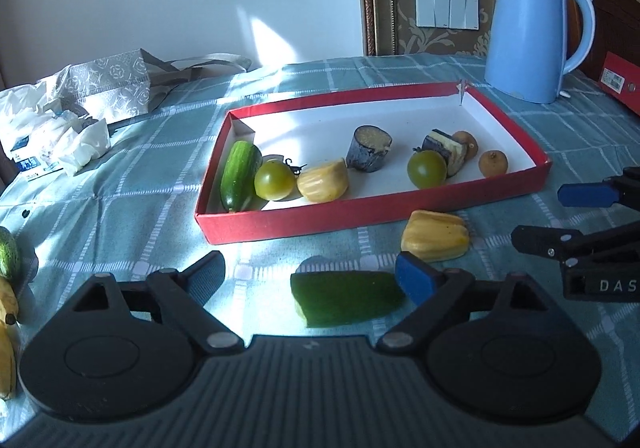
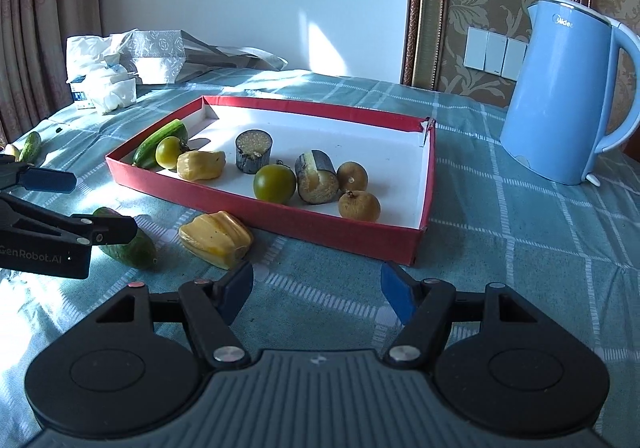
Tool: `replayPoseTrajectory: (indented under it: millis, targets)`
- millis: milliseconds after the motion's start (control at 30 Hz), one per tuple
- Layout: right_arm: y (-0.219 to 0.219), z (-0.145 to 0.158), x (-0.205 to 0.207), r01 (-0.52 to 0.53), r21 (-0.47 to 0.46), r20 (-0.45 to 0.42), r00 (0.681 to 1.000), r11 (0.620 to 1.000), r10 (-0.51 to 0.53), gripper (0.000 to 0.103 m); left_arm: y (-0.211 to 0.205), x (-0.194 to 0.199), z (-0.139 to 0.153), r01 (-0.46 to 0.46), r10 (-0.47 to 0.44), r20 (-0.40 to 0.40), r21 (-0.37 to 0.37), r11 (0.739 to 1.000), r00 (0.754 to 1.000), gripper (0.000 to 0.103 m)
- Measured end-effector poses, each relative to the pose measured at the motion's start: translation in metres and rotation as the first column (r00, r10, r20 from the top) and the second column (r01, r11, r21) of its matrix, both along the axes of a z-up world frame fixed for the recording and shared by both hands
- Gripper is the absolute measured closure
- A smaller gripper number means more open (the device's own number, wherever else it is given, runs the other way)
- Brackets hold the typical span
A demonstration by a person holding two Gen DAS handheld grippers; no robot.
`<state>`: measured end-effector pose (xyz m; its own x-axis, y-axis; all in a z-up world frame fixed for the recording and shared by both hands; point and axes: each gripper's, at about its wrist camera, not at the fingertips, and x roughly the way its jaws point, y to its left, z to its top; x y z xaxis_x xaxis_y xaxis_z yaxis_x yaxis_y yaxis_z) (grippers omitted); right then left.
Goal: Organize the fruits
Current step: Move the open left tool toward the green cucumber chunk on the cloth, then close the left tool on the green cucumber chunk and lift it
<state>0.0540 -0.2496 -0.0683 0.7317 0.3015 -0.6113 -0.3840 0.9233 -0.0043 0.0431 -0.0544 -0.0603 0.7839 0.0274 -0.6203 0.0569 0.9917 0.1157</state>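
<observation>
A red-rimmed white tray (image 1: 360, 222) (image 2: 280, 222) holds a cucumber (image 1: 239, 176), two green tomatoes, a yellow fruit piece, two eggplant chunks and two brown round fruits. In front of it on the cloth lie a yellow fruit piece (image 1: 435, 235) (image 2: 216, 238) and a cut cucumber piece (image 1: 344, 298) (image 2: 132, 248). My left gripper (image 1: 310, 280) (image 2: 84, 204) is open; the cucumber piece lies between its fingers, close to the right pad and well clear of the left one. My right gripper (image 2: 318, 294) (image 1: 568, 218) is open with nothing in it, just short of the tray's near corner.
A blue kettle (image 1: 532, 32) (image 2: 568, 96) stands right of the tray. Tissues and a patterned bag (image 1: 108, 84) lie at the back left. A small cucumber (image 1: 8, 258) and bananas (image 1: 8, 328) sit at the left edge. A red box (image 1: 620, 84) is at far right.
</observation>
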Motion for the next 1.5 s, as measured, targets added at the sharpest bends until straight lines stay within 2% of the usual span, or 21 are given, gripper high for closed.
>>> replayPoseTrajectory:
  millis: [67,233,300,533,767,867,967,1100,1167,1233,1300,1500]
  targets:
    - [-0.005,0.000,-0.001,0.018,0.003,-0.006,1.000,1.000,-0.018,0.033,-0.005,0.011,-0.003,0.027,-0.027,-0.027,-0.004,1.000,0.999,0.012]
    - [-0.013,0.000,-0.006,0.044,-0.003,-0.003,0.999,0.999,-0.044,0.033,-0.004,0.018,-0.011,0.008,-0.007,-0.056,0.015,1.000,0.998,0.011]
    - [-0.015,0.000,-0.007,0.049,0.000,-0.006,0.999,0.999,-0.049,0.033,-0.002,0.014,-0.010,0.007,-0.007,-0.057,0.008,1.000,0.998,0.012]
    - [-0.007,0.001,-0.011,0.015,-0.010,0.006,1.000,1.000,-0.015,0.033,0.000,-0.015,-0.006,0.075,-0.072,-0.058,0.052,0.996,0.996,0.010]
    - [-0.002,0.000,-0.009,-0.015,-0.008,0.003,1.000,1.000,0.015,0.033,-0.003,-0.037,-0.011,0.083,-0.080,-0.087,0.029,0.996,0.993,0.011]
    - [-0.001,0.001,-0.007,-0.033,-0.014,0.005,0.999,0.999,0.033,0.033,-0.008,-0.044,-0.011,0.131,-0.128,-0.069,0.032,0.991,0.989,0.012]
    - [-0.002,0.001,-0.006,-0.042,-0.019,0.004,0.999,0.999,0.042,0.033,-0.017,-0.047,-0.013,0.225,-0.218,-0.063,0.123,0.967,0.974,0.012]
    - [-0.005,0.002,-0.006,-0.036,-0.024,0.005,0.999,0.999,0.036,0.033,-0.022,-0.041,-0.019,0.387,-0.374,-0.098,0.234,0.892,0.922,0.015]
    - [-0.008,0.003,-0.008,-0.025,-0.022,0.006,1.000,0.999,0.025,0.033,-0.015,-0.034,-0.020,0.425,-0.408,-0.120,0.220,0.878,0.905,0.017]
    - [-0.010,0.003,-0.011,-0.012,-0.025,0.006,1.000,1.000,0.012,0.033,-0.010,-0.027,-0.022,0.445,-0.423,-0.141,0.219,0.868,0.895,0.024]
    - [-0.012,0.003,-0.014,0.002,-0.027,0.005,1.000,1.000,-0.002,0.033,-0.004,-0.021,-0.023,0.484,-0.458,-0.168,0.184,0.855,0.873,0.032]
    - [-0.014,0.002,-0.020,0.050,-0.030,0.001,0.999,0.998,-0.050,0.033,0.001,-0.018,-0.021,0.544,-0.514,-0.194,0.156,0.824,0.835,0.041]
